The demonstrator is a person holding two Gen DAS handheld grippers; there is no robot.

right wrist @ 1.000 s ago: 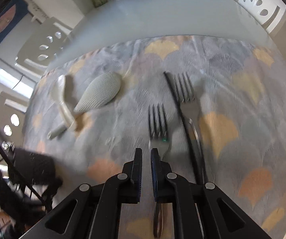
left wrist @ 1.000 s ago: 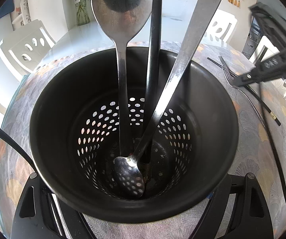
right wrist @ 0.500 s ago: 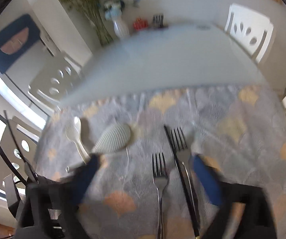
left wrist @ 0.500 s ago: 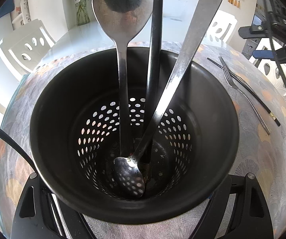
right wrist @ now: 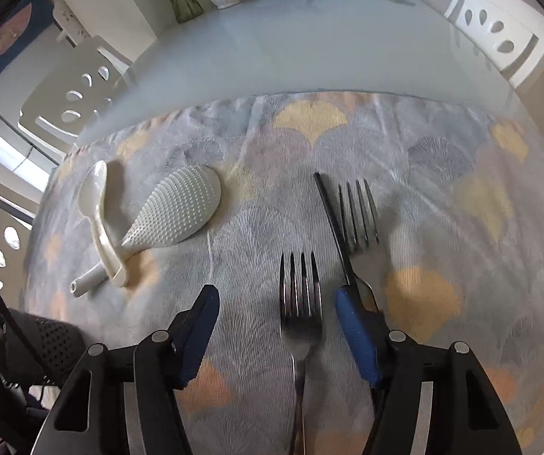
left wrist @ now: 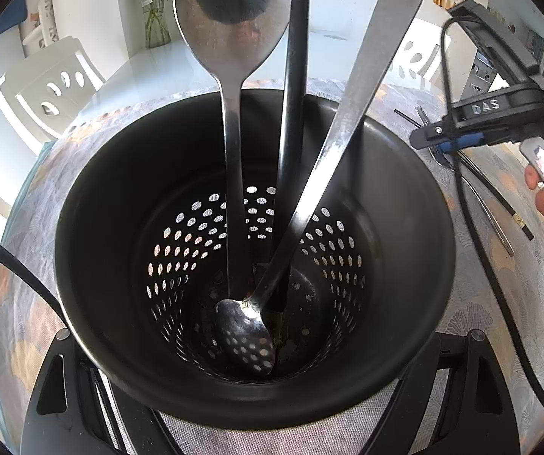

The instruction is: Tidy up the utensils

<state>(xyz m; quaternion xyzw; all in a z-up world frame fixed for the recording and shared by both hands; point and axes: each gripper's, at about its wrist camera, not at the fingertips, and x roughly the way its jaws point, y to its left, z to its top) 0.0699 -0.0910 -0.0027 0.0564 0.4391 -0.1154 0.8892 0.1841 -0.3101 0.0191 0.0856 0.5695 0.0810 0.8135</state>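
Straddling the nearer fork (right wrist: pixel 300 303) flat on the cloth, my right gripper (right wrist: pixel 275 326) gapes wide; I'd lower squarely and pinch its neck (avoiding the chopstick (right wrist: pixel 334 227)). Left gripper (left wrist: pixel 264 428) clasps the holder (left wrist: pixel 404 265).

Black utensil holder (left wrist: pixel 94 250) dotted with small holes; silver spoons (left wrist: pixel 234 45) and forks (right wrist: pixel 299 303); cream rice paddle (right wrist: pixel 177 212) with a raised dot texture; grey tablecloth (right wrist: pixel 442 159) patterned in yellow and orange ginkgo leaves; blue pads (right wrist: pixel 355 337) on black right tongs (right wrist: pixel 275 337)
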